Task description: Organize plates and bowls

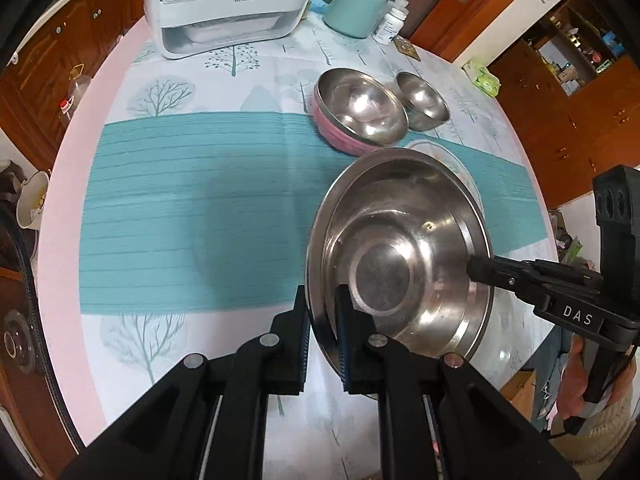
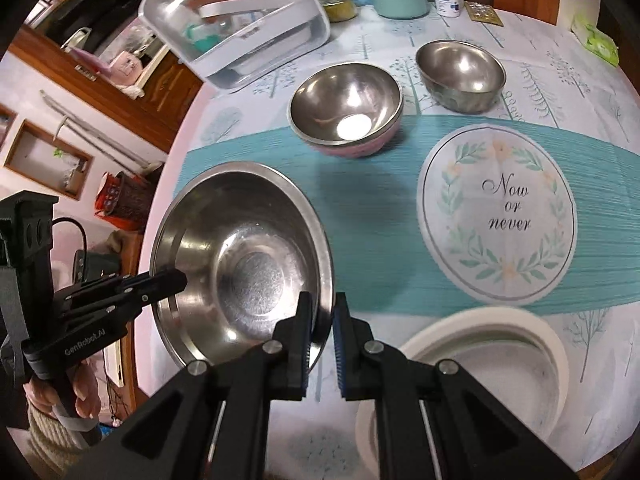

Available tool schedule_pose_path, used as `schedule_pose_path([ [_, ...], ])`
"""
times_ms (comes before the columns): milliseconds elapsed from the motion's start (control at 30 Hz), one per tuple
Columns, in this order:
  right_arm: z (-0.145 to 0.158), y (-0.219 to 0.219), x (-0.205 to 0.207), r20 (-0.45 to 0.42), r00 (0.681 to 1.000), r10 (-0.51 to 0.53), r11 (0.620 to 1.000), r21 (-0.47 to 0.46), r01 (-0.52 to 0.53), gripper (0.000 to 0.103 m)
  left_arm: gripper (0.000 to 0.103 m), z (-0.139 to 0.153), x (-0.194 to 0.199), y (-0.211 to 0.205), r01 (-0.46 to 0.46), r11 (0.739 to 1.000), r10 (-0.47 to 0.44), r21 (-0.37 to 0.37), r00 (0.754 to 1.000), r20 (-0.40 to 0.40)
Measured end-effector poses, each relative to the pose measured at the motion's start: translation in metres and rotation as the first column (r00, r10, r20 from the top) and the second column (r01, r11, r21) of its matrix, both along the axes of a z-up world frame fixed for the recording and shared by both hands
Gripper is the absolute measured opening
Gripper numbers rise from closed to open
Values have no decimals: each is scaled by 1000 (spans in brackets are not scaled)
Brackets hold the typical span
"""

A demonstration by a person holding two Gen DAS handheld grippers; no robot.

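Observation:
A large steel basin [image 1: 400, 256] is held off the table by both grippers. My left gripper [image 1: 322, 340] is shut on its near-left rim. My right gripper [image 2: 320, 332] is shut on the opposite rim of the basin [image 2: 240, 264]. In the left wrist view the right gripper [image 1: 480, 270] shows at the basin's right edge. In the right wrist view the left gripper [image 2: 176, 280] shows at its left edge. A pink-sided steel bowl [image 2: 346, 108] and a small steel bowl [image 2: 460, 74] stand farther back. A white bowl [image 2: 480, 368] sits at the near right.
A white dish rack [image 1: 228, 4] stands at the back of the round table [image 1: 80, 152]. A teal canister [image 1: 356, 8] and a white bottle [image 1: 390, 24] stand beside it. A round printed mat [image 2: 496, 216] lies on the teal runner [image 1: 192, 208].

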State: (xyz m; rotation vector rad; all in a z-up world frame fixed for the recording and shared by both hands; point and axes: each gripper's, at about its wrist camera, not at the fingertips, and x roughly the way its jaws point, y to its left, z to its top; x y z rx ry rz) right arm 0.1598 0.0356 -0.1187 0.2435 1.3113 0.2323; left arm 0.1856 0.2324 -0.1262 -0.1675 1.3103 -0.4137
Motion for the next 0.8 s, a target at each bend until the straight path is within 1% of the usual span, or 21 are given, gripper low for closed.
schedule_pose_path([
  [100, 0, 5, -15, -5, 999, 33, 999, 3, -33, 10, 10, 1, -22, 8, 2, 1000, -2, 19, 1000, 5],
  [167, -3, 10, -26, -15, 998, 56, 998, 4, -56, 11, 10, -2, -37, 10, 4, 999, -4, 48, 1000, 4],
  [333, -21, 23, -52, -48, 992, 118, 993, -21, -119, 11, 11, -25, -66, 13, 15, 995, -10, 95, 999, -46],
  [567, -51, 31, -73, -104, 983, 153, 988, -18, -156, 11, 11, -58, -92, 21, 1, 994, 14, 112, 990, -137],
  [633, -61, 34, -78, -126, 980, 156, 987, -22, -160, 11, 11, -65, -98, 21, 6, 992, 13, 127, 988, -151],
  [800, -74, 39, -84, -151, 975, 166, 985, -23, -171, 11, 11, -73, -108, 21, 8, 989, 17, 146, 985, -171],
])
